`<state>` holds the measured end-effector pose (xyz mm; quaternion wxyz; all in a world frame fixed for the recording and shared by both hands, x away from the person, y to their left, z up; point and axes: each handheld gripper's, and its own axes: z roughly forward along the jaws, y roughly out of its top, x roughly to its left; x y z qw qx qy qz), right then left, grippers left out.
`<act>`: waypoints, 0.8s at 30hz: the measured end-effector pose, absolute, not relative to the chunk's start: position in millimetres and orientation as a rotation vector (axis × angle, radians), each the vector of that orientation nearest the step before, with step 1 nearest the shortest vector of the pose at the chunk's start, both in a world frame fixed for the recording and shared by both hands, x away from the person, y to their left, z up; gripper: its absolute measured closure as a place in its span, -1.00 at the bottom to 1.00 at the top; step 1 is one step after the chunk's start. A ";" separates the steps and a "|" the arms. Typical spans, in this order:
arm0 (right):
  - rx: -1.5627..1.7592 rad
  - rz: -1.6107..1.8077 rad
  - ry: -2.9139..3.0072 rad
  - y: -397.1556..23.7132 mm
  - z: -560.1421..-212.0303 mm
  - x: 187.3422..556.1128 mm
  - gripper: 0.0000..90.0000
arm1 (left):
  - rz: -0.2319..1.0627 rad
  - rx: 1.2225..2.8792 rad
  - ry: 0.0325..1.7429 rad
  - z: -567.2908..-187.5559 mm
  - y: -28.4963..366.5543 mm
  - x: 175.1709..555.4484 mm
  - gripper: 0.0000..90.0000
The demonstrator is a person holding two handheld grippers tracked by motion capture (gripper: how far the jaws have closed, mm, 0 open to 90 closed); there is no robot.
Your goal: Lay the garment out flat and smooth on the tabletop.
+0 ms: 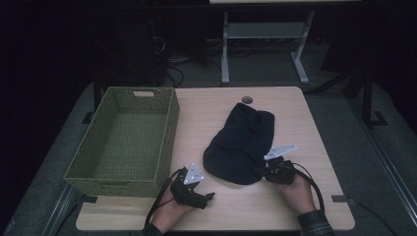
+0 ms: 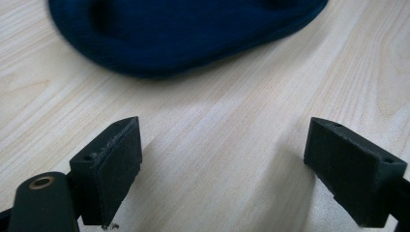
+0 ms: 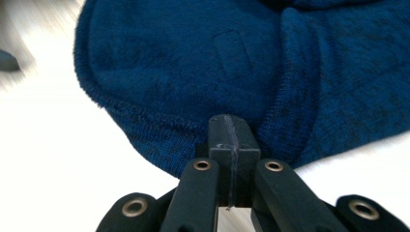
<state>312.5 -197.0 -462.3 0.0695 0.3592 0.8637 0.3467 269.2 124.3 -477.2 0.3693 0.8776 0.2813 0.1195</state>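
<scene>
A dark blue knitted cloth lies crumpled on the wooden table, right of the middle. My right gripper sits at the cloth's near right edge. In the right gripper view the jaws of my right gripper are shut pad to pad, with nothing seen between them, their tip just at the hem of the cloth. My left gripper rests low near the front edge, left of the cloth. It stands open over bare wood, with the cloth a short way ahead.
A green woven basket with nothing in it stands on the table's left side, close to my left hand. A round cable hole lies at the table's far edge. A white desk frame stands on the floor beyond.
</scene>
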 end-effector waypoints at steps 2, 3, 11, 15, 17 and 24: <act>1.087 1.040 2.593 -204.0 -462.1 310.2 1.00 | 0.306 2.254 0.723 -477.1 124.2 269.2 -0.71; 1.087 1.042 2.592 -207.6 -462.5 308.8 1.00 | 0.306 2.253 0.724 -477.1 124.2 269.2 -0.71; 1.096 1.019 2.579 -239.2 -461.9 295.8 0.99 | 0.302 2.259 0.732 -476.4 123.7 269.0 -0.71; 1.120 1.025 2.570 -255.0 -462.0 288.6 0.99 | 0.307 2.266 0.761 -474.0 122.9 269.0 -0.66; 1.118 1.052 2.555 -259.7 -460.3 285.9 0.98 | 0.333 2.271 0.768 -470.5 122.6 268.0 -0.49; 1.098 1.146 2.485 -262.2 -442.3 291.0 0.97 | 0.280 2.187 0.800 -445.1 120.6 278.8 -0.06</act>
